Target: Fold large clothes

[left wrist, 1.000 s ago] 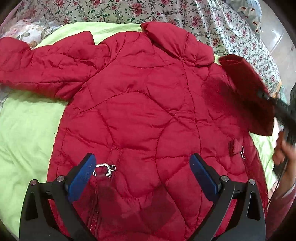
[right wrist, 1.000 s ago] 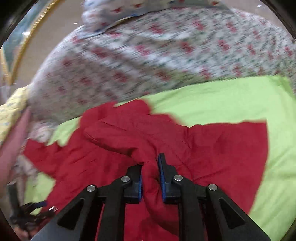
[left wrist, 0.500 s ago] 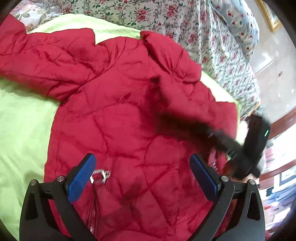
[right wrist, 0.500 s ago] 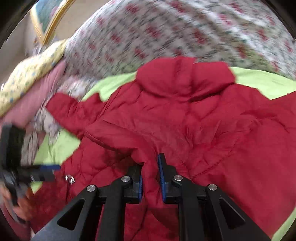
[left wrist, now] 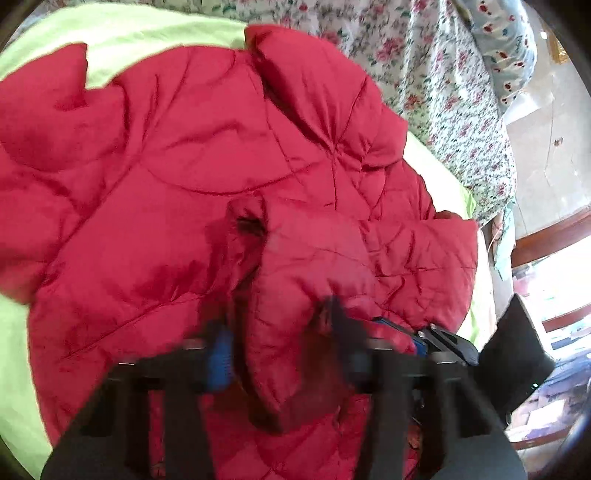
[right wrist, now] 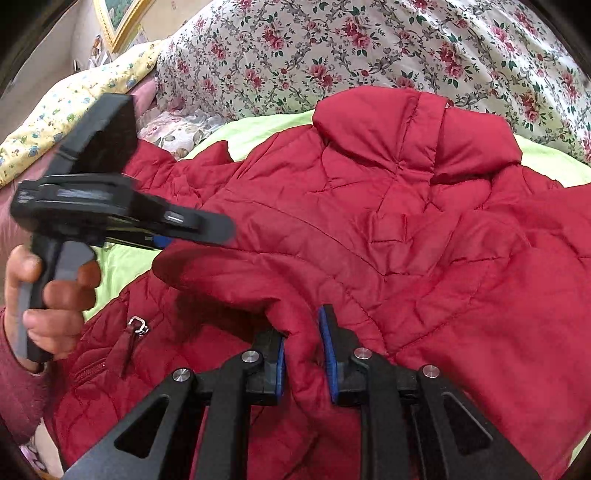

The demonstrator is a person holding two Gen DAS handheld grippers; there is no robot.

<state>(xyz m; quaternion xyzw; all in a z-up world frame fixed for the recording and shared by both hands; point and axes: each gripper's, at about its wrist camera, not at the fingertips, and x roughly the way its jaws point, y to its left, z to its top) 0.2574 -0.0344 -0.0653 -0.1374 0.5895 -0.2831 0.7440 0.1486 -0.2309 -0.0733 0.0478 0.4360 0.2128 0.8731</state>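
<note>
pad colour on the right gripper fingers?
Blue pads, clearest in the right wrist view.

The red quilted jacket covers most of the green sheet on the bed, so bare sheet shows only along the jacket's edges and by its collar. A folded-in sleeve bulges over the jacket's middle. In the right wrist view the left hand-held gripper hangs above the jacket's side edge, crowding that approach. The floral bedding rises beyond the collar.

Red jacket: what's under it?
A green sheet shows around the red jacket, with a floral blanket beyond. Whatever lies beneath the jacket's middle is covered.
</note>
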